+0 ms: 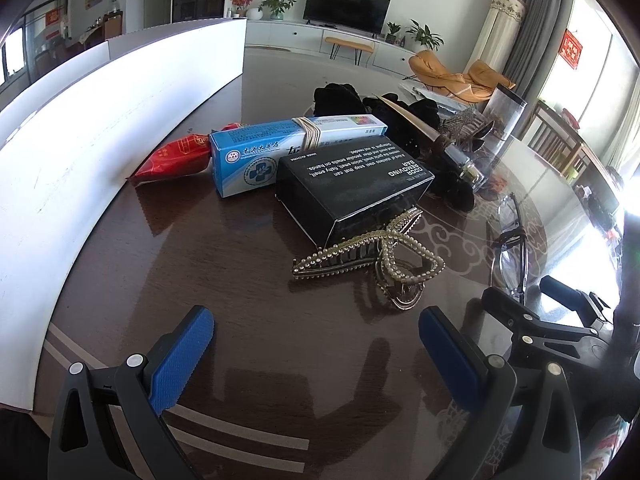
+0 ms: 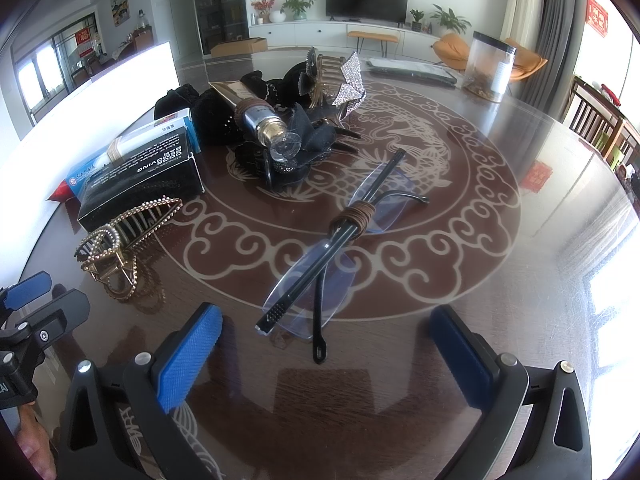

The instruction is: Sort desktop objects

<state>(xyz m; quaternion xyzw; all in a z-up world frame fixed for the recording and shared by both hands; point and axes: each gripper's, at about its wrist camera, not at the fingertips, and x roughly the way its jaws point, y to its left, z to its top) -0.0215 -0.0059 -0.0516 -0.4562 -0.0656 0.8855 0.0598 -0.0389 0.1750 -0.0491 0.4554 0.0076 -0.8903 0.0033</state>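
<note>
hovering with both grippers spread and empty over an unsorted dark glass-topped table [image 2: 500,264].
left gripper [image 1: 316,354] faces the pearl-studded gold hair claw [image 1: 372,258] at its 12 o'clock, likely first pick; right gripper [image 2: 326,354] frames the rimless folded glasses with a brown band [image 2: 340,236] at 12; black printed box [image 1: 352,184] sits at the claw's 12 o'clock, touching it.

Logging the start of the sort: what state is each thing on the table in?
Left gripper: open, empty.
Right gripper: open, empty.
Glasses: folded, banded with a black stick.
Black box: closed, lying flat.
Blue box: closed, rubber-banded.
Gold clip: shut, beside the black box.
Tube: capped, on dark hair accessories.
</note>
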